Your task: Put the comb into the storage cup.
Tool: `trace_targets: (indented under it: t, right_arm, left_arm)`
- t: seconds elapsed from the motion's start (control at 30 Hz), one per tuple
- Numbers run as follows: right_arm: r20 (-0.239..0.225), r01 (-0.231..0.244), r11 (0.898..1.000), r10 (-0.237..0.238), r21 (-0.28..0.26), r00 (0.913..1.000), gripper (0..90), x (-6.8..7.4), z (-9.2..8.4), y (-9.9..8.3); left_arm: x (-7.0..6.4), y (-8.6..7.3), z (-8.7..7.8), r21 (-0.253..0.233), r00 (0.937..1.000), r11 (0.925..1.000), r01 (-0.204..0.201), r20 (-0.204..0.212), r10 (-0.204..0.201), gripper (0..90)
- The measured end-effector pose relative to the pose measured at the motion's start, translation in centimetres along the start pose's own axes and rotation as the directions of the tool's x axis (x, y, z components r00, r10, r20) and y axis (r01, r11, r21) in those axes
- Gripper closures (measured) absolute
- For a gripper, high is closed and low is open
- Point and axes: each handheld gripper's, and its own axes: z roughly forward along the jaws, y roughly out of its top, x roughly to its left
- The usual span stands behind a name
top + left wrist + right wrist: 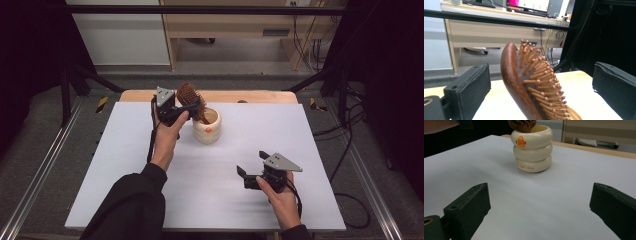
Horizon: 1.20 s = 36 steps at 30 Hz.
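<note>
White table (pixel 150 165) in a dark-framed room, wooden desk (pixel 225 22) behind — left gripper (pixel 172 111) and right gripper (pixel 255 172) wide open, empty.

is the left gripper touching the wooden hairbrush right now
Apart. The left gripper view shows the left gripper with jaws wide open and clear space on both sides of the hairbrush standing between them.

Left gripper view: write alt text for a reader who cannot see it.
A wooden hairbrush with peg bristles stands between the open left gripper jaws, touching neither. Behind it are the table edge and a desk with a monitor.
</note>
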Motion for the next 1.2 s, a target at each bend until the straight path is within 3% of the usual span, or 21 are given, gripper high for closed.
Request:
trace_targets:
  t: [0.37, 0.83, 1.2]
  right_arm:
    - [-0.002, 0.000, 1.000, 0.000, -0.002, 1.0000, 3.5, 0.0, 0.0, 0.0]
    - [-0.003, 0.005, 1.000, -0.005, -0.002, 1.0000, 3.5, 0.1, 0.0, 0.0]
    - [-0.002, 0.005, 1.000, -0.005, -0.003, 1.0000, 3.5, 0.1, 0.0, 0.0]
  left_arm:
    - [0.1, 0.1, -1.2, -0.012, 0.9999, 0.9998, -0.015, -0.006, 0.015, 2.0]
    - [-0.1, 0.8, -2.3, -0.036, 0.9995, 0.9991, -0.024, 0.019, 0.025, 1.9]
    - [-0.3, 1.4, -3.7, -0.021, 0.9983, 0.9986, -0.049, 0.029, 0.050, 1.9]
